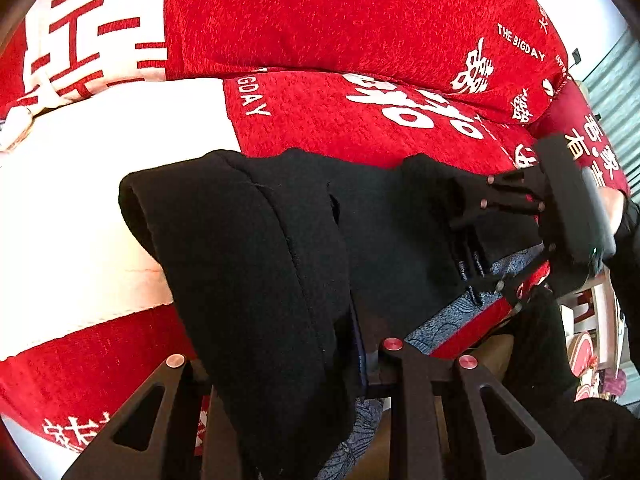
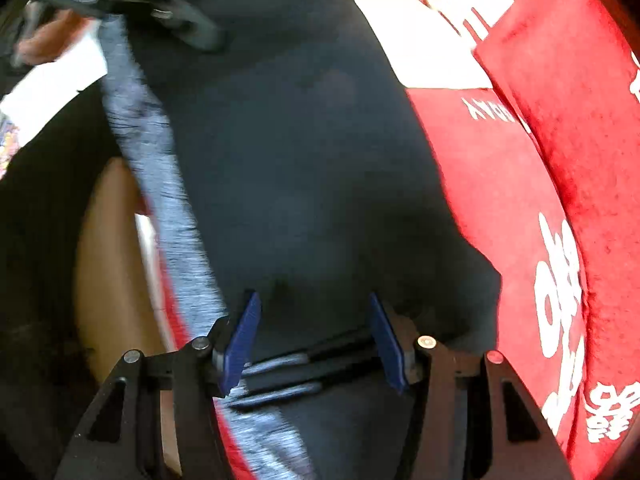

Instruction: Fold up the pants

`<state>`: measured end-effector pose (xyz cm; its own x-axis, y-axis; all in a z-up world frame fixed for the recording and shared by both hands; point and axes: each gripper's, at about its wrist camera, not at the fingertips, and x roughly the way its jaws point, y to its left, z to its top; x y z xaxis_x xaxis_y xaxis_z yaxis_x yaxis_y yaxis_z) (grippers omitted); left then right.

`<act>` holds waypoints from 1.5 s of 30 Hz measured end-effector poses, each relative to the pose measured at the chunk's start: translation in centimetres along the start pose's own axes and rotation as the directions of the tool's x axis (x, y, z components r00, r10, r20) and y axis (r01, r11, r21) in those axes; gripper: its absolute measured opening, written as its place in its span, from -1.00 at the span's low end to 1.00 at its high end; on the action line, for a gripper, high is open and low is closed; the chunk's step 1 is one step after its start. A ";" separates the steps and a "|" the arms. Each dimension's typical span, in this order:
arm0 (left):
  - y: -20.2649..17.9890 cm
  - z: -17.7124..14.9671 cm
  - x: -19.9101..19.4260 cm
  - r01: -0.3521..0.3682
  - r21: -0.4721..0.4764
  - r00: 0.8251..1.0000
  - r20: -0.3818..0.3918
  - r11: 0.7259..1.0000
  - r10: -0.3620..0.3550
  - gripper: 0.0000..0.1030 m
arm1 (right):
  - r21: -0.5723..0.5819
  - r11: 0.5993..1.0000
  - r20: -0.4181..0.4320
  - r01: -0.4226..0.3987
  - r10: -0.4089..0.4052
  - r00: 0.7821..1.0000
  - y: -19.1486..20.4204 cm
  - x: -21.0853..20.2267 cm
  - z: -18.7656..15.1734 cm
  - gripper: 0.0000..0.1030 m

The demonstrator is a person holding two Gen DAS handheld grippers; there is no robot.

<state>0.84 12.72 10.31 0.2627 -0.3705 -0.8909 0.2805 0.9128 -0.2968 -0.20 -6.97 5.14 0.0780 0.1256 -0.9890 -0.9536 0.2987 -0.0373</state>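
Both sets of jaws are mine. My left gripper (image 1: 360, 364) is clamped shut on the black pants (image 1: 280, 248): a thick fold of dark cloth rises out from between its fingers and drapes away toward the sofa, hiding the pads. My right gripper (image 2: 314, 336) points down at the same pants (image 2: 304, 152) with its jaws standing apart; the blue pads (image 2: 240, 340) hover just over the dark fabric and do not press on it.

From the left wrist view, the pants lie bunched across a red sofa cover (image 1: 320, 32) printed with white characters and the words "THE BIGDAY", with a broad white panel (image 1: 100, 200) on the left. One rolled edge of the garment curls up at the left. My right gripper (image 1: 516, 240) appears at the far right of that view, its black frame over the cloth.

From the right wrist view, a grey-blue patterned strip (image 2: 160, 184) runs along the pants' left edge, over the front of the seat. A tan floor (image 2: 112, 248) shows beyond it. My left gripper (image 2: 156, 8) is blurred at the upper left.
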 end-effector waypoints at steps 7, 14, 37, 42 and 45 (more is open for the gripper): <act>-2.8 0.8 -0.9 -0.079 -0.014 0.997 -0.006 0.997 0.079 -0.50 | 0.038 0.997 0.008 0.071 -0.072 0.997 -0.4 0.2 -1.0 0.23; -8.4 2.5 -2.5 -0.096 0.043 0.995 -0.005 0.994 0.096 -0.50 | 0.261 0.946 0.141 0.190 -0.232 0.962 -2.0 -7.7 -8.4 0.46; -35.9 9.9 13.1 -0.090 0.381 0.957 -0.221 0.920 0.185 -0.59 | 0.803 0.578 0.104 0.144 -0.374 0.922 -3.7 -8.6 -32.3 0.46; -37.7 9.1 19.6 -0.149 0.393 0.926 -0.266 0.907 0.267 -0.46 | 0.867 0.492 0.117 0.080 -0.357 0.927 -3.8 -7.5 -35.2 0.46; -38.0 9.0 19.3 -0.112 0.376 0.940 -0.261 0.920 0.221 0.32 | 0.884 0.467 0.152 0.028 -0.343 0.927 -3.5 -7.3 -36.1 0.46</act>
<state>3.57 -30.69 7.52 0.0681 -0.1015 -0.9925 0.5753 0.8167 -0.0440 -7.91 -43.14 7.29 0.4432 0.1578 -0.8824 -0.1861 0.9791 0.0816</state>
